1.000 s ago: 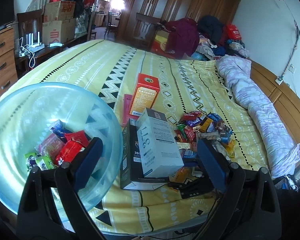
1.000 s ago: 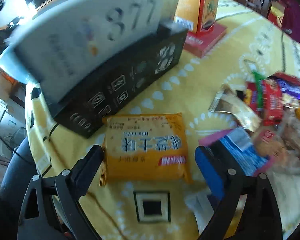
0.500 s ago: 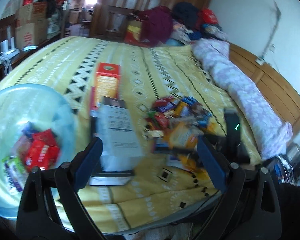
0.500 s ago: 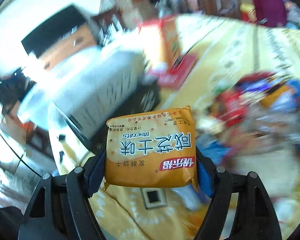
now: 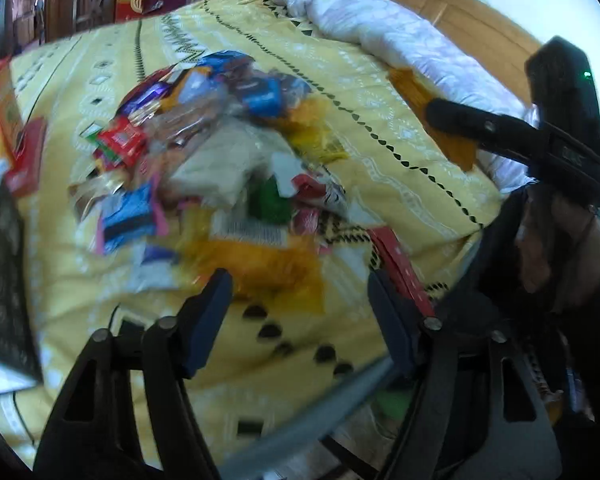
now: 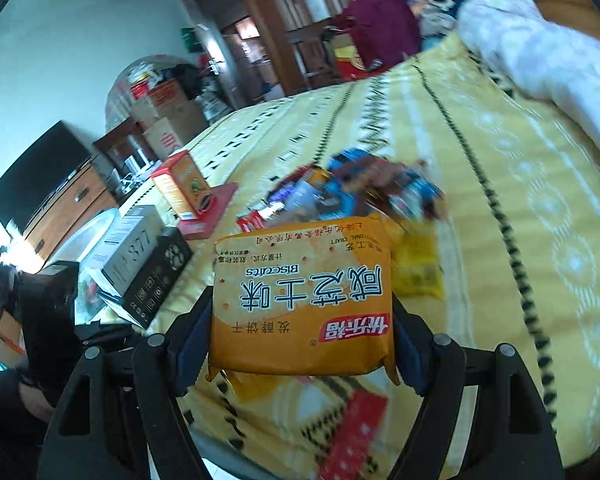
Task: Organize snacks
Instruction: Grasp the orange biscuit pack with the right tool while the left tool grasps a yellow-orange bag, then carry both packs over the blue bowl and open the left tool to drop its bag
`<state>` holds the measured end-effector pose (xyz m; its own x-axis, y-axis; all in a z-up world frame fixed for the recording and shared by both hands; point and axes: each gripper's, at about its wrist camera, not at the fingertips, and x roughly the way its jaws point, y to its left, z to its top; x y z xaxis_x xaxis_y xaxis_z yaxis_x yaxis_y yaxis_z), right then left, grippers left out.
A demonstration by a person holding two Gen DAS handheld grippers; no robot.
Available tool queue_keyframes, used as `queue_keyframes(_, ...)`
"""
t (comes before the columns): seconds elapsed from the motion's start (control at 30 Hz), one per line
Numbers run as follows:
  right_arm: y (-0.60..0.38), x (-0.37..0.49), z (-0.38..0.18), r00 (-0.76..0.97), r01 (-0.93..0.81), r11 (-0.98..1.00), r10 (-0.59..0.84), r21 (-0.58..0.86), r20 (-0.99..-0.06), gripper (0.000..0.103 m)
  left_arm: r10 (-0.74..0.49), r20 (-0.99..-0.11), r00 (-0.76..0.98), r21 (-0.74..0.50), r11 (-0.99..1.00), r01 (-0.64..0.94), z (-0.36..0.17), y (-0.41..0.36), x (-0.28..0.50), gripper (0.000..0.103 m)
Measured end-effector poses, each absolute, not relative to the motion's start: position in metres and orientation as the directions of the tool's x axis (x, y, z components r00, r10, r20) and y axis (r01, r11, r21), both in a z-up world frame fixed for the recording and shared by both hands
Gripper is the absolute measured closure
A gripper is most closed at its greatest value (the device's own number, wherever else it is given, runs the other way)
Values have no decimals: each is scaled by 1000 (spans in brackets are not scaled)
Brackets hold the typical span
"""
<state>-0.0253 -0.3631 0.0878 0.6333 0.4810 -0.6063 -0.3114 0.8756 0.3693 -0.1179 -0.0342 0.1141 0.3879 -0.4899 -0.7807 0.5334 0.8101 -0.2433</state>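
My right gripper is shut on an orange biscuit packet and holds it above the yellow bedspread. That packet also shows in the left wrist view, held up at the right by the right gripper. My left gripper is open and empty, low over the near edge of the snack pile. An orange packet lies just ahead of its fingers. The pile also shows in the right wrist view.
Stacked boxes, an orange carton and a red box stand left of the pile. A clear bowl's rim shows behind the boxes. A rolled quilt lies along the wooden headboard side. The bed edge is close below.
My right gripper closed on the orange biscuit packet and lifted it off the bed. My left gripper swung right, away from the bowl, toward the snack pile.
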Motion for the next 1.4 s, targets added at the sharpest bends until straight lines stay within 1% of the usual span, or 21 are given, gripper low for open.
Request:
queue_keyframes(0.03,-372,-29,86,633,-301,875,480,379,-607,22,-458,-784,419,-206,829,520,111,-40,-115,14)
queue_keyframes(0.07,-379,-32,83,633,-297,873,483,386,-605,22,-429,-781,453,-164,842,514,108,-45,-112,4)
queue_keyframes(0.1,-383,-34,82,632,-297,871,487,392,-603,22,-424,-778,463,-146,840,523,107,-47,-110,1)
queue_keyframes(0.13,-388,-36,79,631,-299,869,490,395,-601,22,-421,-783,458,-133,832,538,101,-50,-105,0)
queue_keyframes(0.2,-390,-36,78,633,-300,865,496,402,-595,22,-363,-819,445,-110,860,498,84,-50,-90,0)
queue_keyframes(0.27,-392,-37,77,633,-303,859,505,413,-586,22,-357,-840,408,-141,870,472,75,-38,-78,0)
queue_keyframes(0.33,-395,-37,77,636,-307,854,512,420,-577,22,-364,-842,399,-161,874,458,67,-35,-73,0)
queue_keyframes(0.47,-399,-40,76,636,-308,845,525,438,-566,21,-360,-839,407,-134,863,486,67,-45,-80,0)
queue_keyframes(0.5,-399,-39,75,633,-308,842,529,442,-565,21,-375,-835,403,-140,853,503,66,-47,-82,3)
queue_keyframes(0.53,-399,-39,74,631,-312,839,533,445,-563,21,-394,-826,403,-154,846,510,66,-48,-81,10)
queue_keyframes(0.57,-398,-39,73,631,-315,838,535,445,-562,21,-418,-816,401,-178,840,513,68,-48,-81,27)
queue_keyframes(0.63,-397,-42,73,632,-320,838,536,441,-560,21,-435,-809,396,-194,833,517,70,-48,-79,37)
queue_keyframes(0.7,-398,-44,74,640,-314,842,529,438,-558,21,-440,-802,404,-198,834,515,76,-46,-81,42)
queue_keyframes(0.8,-404,-47,75,655,-300,845,519,442,-549,21,-467,-784,409,-236,834,499,85,-39,-83,47)
queue_keyframes(0.97,-405,-48,81,670,-301,847,514,437,-536,21,-525,-719,454,-306,827,472,114,-21,-81,49)
queue_keyframes(1.17,-398,-46,93,688,-315,857,502,408,-524,21,-536,-633,559,-309,837,452,156,0,-81,50)
queue_keyframes(1.4,-376,-31,122,700,-365,856,512,367,-497,21,-506,-489,711,-314,862,398,220,53,-82,51)
